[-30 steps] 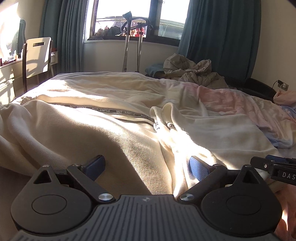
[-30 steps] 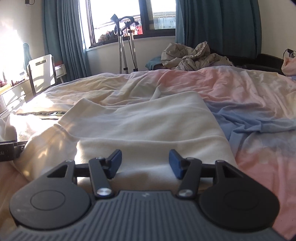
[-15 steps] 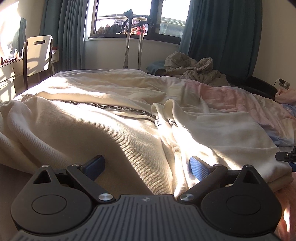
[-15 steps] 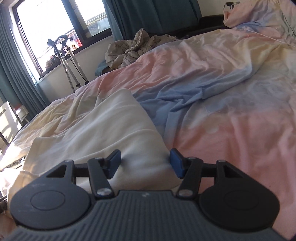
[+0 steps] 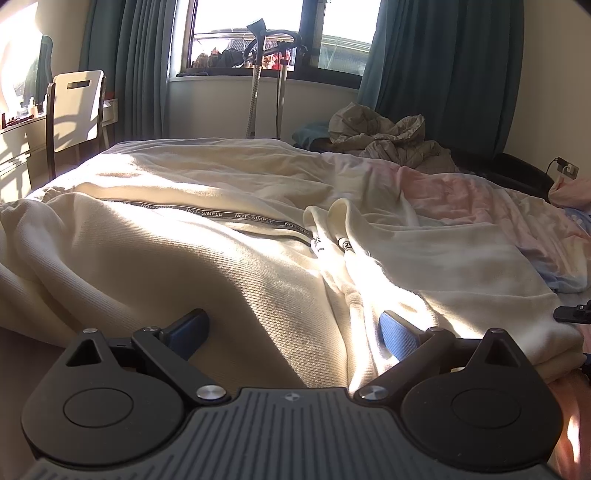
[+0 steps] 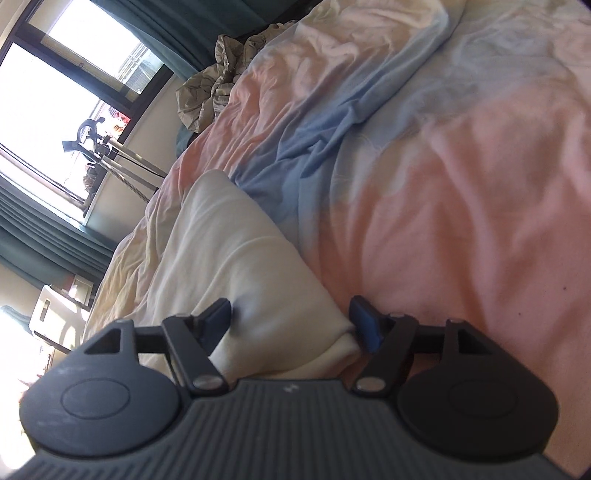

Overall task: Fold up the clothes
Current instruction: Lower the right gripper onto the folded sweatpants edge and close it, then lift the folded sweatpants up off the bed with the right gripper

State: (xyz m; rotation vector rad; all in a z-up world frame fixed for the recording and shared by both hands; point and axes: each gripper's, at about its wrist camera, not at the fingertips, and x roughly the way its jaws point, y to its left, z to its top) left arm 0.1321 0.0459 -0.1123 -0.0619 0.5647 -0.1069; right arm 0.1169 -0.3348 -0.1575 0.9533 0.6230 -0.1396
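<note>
My left tool (image 5: 293,328) is sitting spread apart over the cream hoodie (image 5: 207,266) on the bed (image 5: 480,199), its near edge hidden beneath. My right tool (image 6: 290,319) has just been widening, straddling the hoodie's folded corner unclamped.

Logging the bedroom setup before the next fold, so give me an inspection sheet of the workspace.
Surface: bed, wrinkled pink and blue sheet.
Job's things: cream hoodie spread flat, zip tape showing.
Clutter: crumpled beige bedding at far edge.
Grippers: left gripper open over hoodie; right gripper rolled, jaws just opened wider, astride the hoodie's folded corner.
Cables: plug at wall socket.
Surroundings: window, teal curtains, chair, garment steamer stand.
</note>
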